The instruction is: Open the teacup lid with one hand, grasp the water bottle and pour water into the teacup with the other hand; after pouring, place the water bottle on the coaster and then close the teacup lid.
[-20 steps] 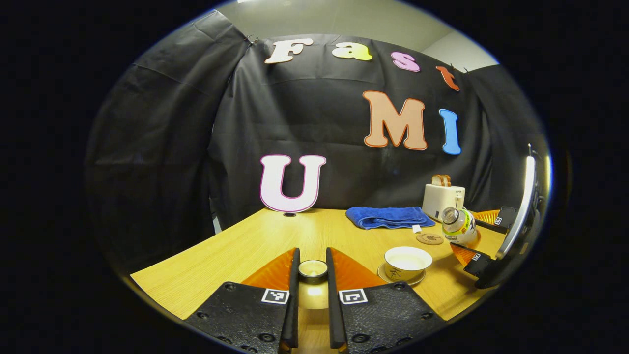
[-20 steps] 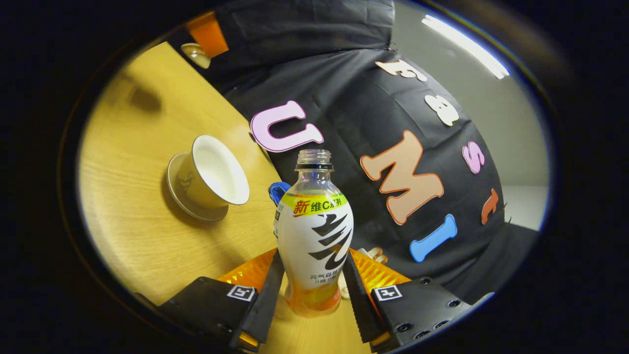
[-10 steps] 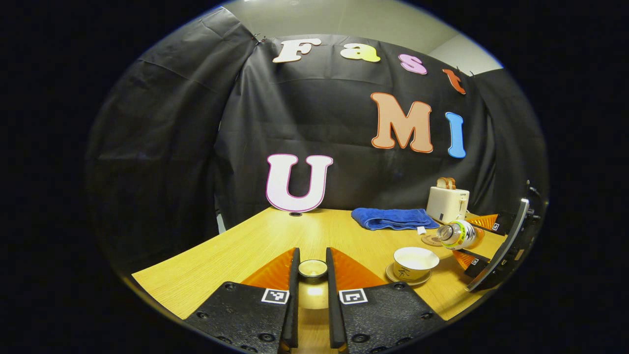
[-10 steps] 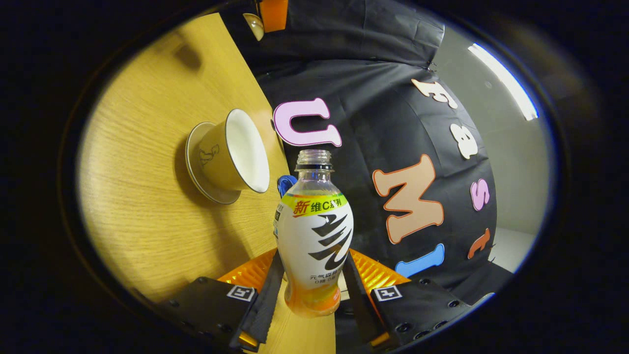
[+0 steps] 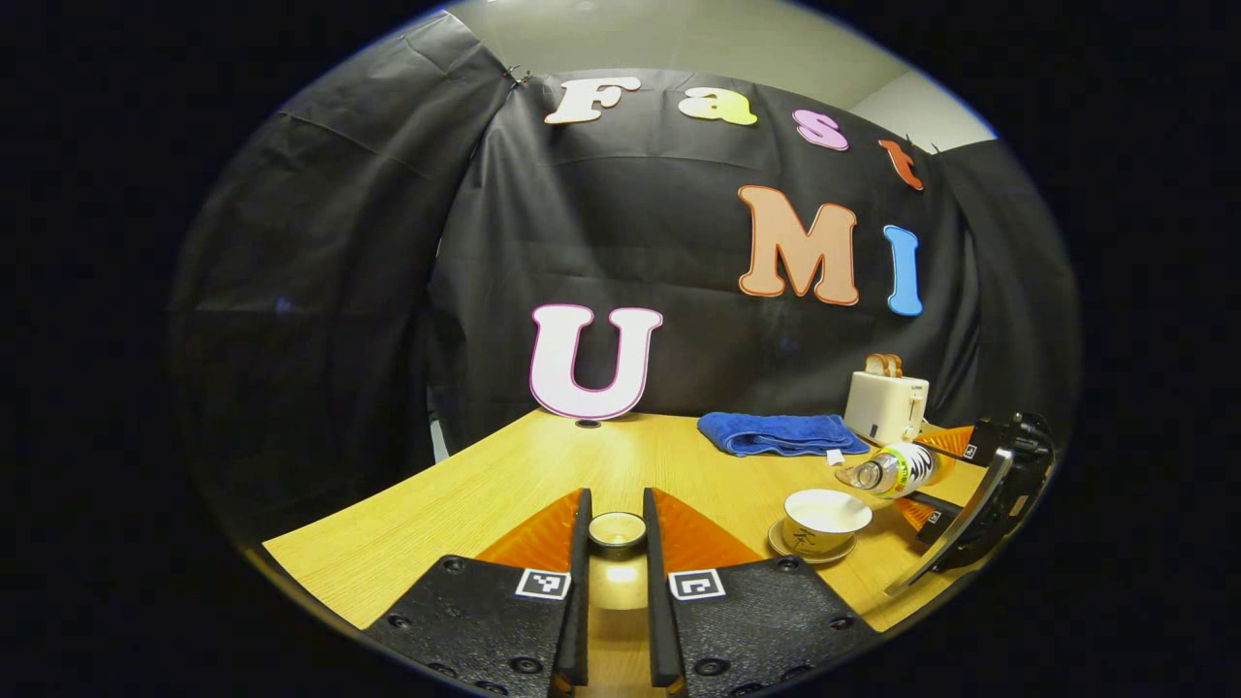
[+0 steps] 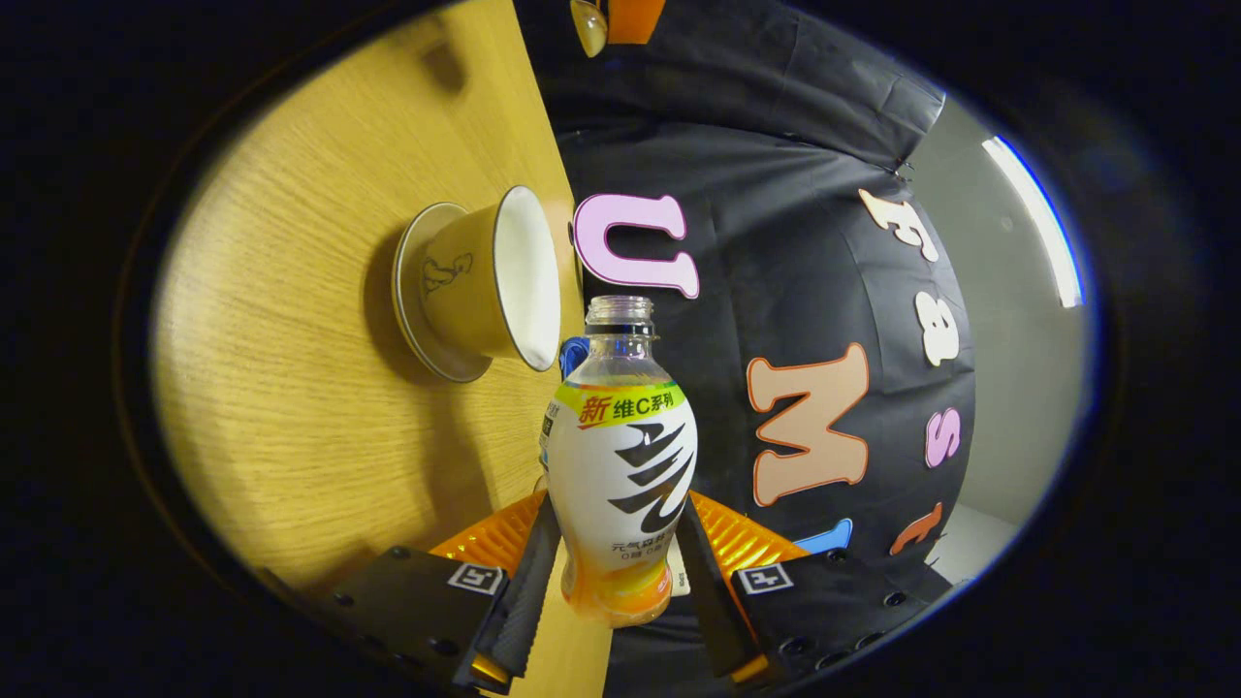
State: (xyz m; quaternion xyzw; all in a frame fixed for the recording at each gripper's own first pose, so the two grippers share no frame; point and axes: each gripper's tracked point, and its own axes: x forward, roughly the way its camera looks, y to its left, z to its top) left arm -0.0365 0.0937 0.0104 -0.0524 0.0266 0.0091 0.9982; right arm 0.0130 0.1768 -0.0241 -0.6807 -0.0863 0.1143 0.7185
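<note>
Your right claw (image 6: 613, 582) grips the water bottle (image 6: 620, 456), now tipped nearly level, its mouth just above the teacup (image 5: 826, 517) rim; pouring is imminent. Your left claw (image 5: 617, 582) stays clamped on the lid (image 5: 618, 530).

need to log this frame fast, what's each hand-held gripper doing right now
Left hand-held gripper: shut on the teacup lid.
Right hand-held gripper: shut on the water bottle, tipped toward the teacup.
</note>
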